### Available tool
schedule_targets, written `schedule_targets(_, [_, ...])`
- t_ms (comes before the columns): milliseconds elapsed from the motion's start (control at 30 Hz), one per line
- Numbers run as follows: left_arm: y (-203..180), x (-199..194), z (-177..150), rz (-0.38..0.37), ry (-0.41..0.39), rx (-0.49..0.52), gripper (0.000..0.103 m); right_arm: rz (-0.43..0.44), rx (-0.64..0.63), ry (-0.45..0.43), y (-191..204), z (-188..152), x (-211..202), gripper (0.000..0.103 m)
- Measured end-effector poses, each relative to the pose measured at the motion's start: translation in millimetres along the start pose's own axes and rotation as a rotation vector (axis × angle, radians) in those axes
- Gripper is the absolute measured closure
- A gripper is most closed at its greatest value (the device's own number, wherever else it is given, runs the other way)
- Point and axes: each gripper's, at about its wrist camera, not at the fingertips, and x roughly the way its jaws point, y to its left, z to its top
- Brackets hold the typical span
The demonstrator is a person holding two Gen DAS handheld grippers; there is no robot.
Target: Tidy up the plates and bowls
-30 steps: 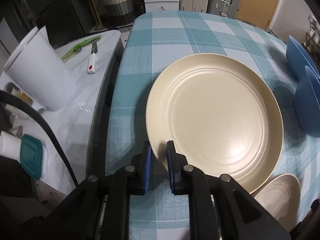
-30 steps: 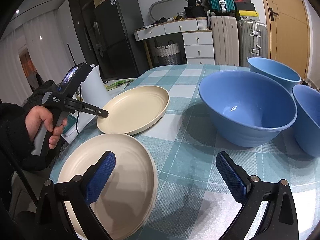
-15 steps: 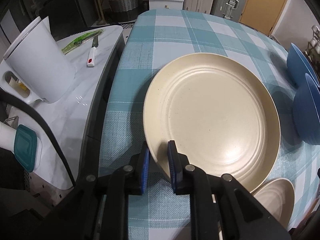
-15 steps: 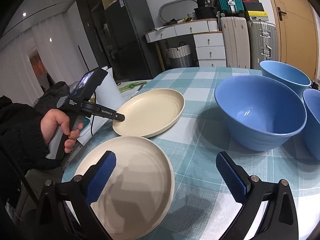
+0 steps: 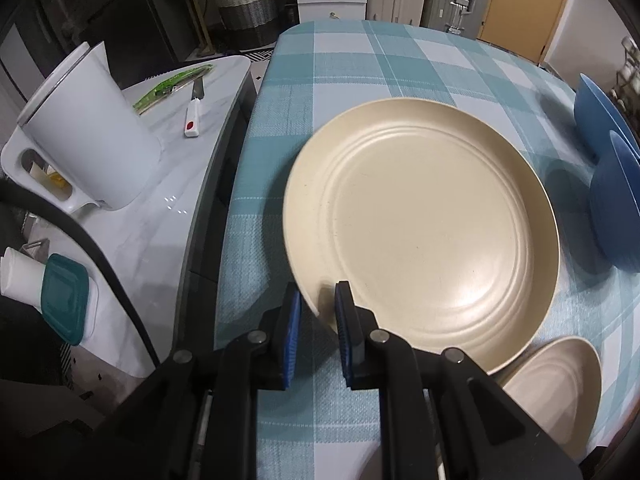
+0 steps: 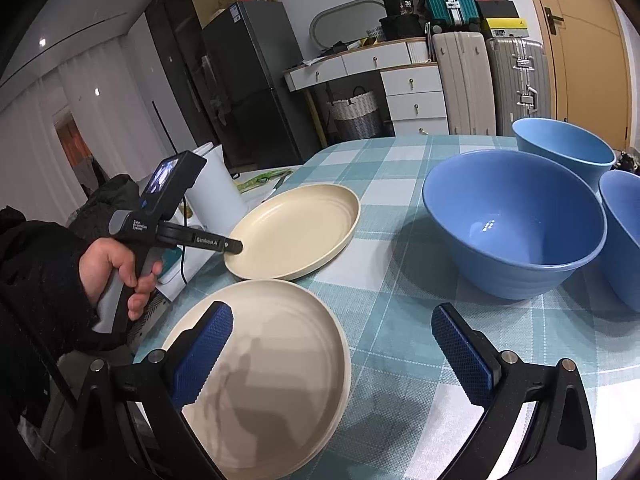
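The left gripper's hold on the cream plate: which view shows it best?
The left wrist view: the left gripper is shut on the cream plate, its rim between the pads. The right wrist view shows only a side-on glimpse at the near rim.

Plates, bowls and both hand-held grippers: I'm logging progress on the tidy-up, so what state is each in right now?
Far cream plate: rim pinched, near edge tilted up off the cloth.
Near cream plate: flat on the table, untouched.
Three blue bowls: upright, empty, not stacked.
Left hand-held gripper: shut on the far plate's rim.
Right hand-held gripper: open, holding nothing, above the near plate.
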Motion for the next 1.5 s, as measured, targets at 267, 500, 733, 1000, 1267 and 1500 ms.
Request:
schedule_targets(267, [9.1,-1.9,-5.6,-0.024,0.004,-0.023,0.087,-0.035,-0.168,-0.077,40.8,21.7,-22.3,0.001])
schedule_targets(500, [15.7,-3.3,-11.2,-0.051,-0.002,-0.027,0.085,-0.076,-0.173,-0.094,54.3,91.2,-11.0,0.001])
schedule_targets(733, [17.2,-2.6,-12.8,-0.069,-0.008,-0.019,0.085,-0.196,-0.166,-0.012,58.6,160.8,43.0,0.001])
schedule_targets(1000, [21.3,1.0,-11.1,-0.106,-0.001,-0.032,0.084,-0.255,-0.173,0.215,50.9,178.3,134.4,0.008])
schedule_targets(1267, [20.5,2.1,-10.4,-0.116,0.003,-0.033,0.083,-0.261,-0.072,0.366,22.6,153.3,195.6,0.036])
schedule_targets(1500, [14.7,4.7,-14.2,-0.115,-0.01,-0.012,0.059,-0.252,-0.062,0.474,12.3,131.3,225.8,0.06])
